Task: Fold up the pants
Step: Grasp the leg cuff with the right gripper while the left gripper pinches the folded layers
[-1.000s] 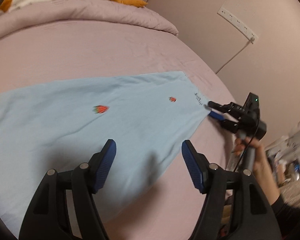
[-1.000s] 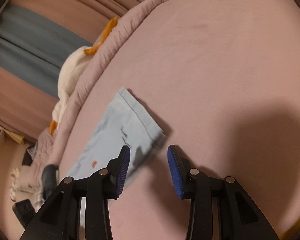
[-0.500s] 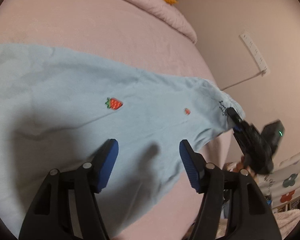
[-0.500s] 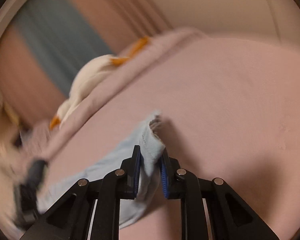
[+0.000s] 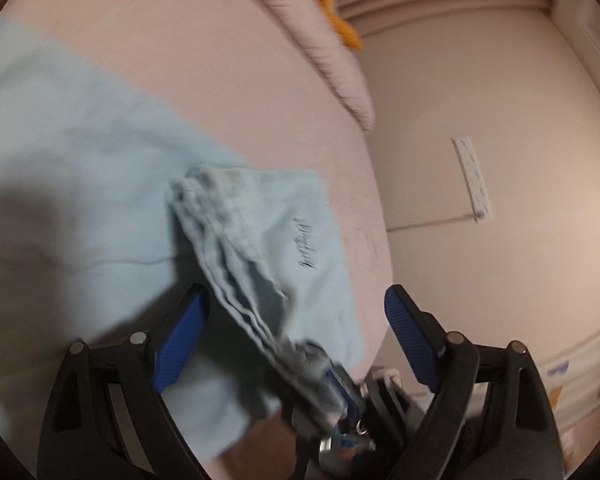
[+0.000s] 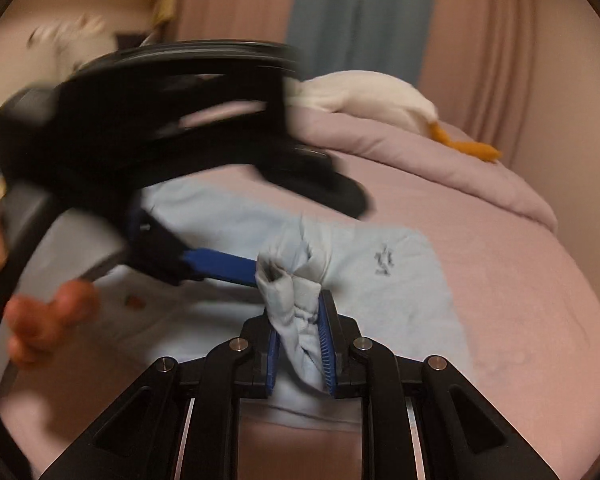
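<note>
The left gripper [image 5: 296, 332] is hovering with its jaws spread wide over the light-blue pants [image 5: 80, 184] lying on the pink bed [image 5: 228, 72], apparently ready to take a share. The right gripper [image 6: 298, 346] is pinching the bunched hem [image 6: 296, 280] between closed jaws, lifting it to carry the leg over for a fold.

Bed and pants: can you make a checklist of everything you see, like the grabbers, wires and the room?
Surface: pink bed, part covered by the pants.
Job's things: light blue pants, one end lifted and bunched, the rest flat.
Clutter: white plush duck on the folded quilt.
Grippers: right gripper shut on the bunched pants; left gripper open, hanging over the lifted end.
Cables: a thin cable runs along the wall to the power strip.
Surroundings: pink wall; pink and blue curtains.
</note>
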Available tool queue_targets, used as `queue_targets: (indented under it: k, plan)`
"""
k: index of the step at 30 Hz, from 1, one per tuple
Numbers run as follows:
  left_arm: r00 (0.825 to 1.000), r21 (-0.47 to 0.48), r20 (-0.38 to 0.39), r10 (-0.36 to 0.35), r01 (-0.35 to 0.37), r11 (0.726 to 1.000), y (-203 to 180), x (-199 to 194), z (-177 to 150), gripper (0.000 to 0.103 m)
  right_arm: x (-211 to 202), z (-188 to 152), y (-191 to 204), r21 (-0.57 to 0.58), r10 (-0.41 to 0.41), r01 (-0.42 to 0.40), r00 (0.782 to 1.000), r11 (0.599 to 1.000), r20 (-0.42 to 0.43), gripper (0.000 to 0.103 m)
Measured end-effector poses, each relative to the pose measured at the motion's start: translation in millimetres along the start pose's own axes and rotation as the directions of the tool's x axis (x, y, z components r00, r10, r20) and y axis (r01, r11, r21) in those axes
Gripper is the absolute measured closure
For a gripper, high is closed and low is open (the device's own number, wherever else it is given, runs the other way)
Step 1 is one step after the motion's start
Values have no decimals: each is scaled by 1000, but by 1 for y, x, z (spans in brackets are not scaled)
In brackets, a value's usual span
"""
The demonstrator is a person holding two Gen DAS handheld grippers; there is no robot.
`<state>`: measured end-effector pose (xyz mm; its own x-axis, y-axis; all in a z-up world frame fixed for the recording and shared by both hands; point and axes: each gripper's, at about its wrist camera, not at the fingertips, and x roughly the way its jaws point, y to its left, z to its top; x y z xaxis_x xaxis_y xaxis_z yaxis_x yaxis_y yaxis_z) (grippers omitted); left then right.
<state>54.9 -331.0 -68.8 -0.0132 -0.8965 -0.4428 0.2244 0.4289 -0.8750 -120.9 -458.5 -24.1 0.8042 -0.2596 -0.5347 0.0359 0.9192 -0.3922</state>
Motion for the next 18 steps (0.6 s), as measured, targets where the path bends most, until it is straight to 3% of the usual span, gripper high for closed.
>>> queue_targets:
  k: [3,5,6,13,18]
  plan:
    - [1000,-19,11,15,-15,1000,9,-5,7,44,3,-3,16,-79,-22,22,1000,997,-2,84]
    - [999,11,-7,39,-39,999,6,-5,8,91,1,-3,22,-102,-16,17,1000,995,5,84]
    - [998,32,-15,62,-61,998,4,-5,9,98,0,-2,24,-114,-13,14,1000,993,10,84]
    - [991,106,123,60,-73,992,-10,-52,13,98,-12,9,39,-152,5,3,999,988,50,84]
    - [970,141,196,143,-172,975,3,-95,7,98,-12,23,65,-195,92,-77,993,978,72,84]
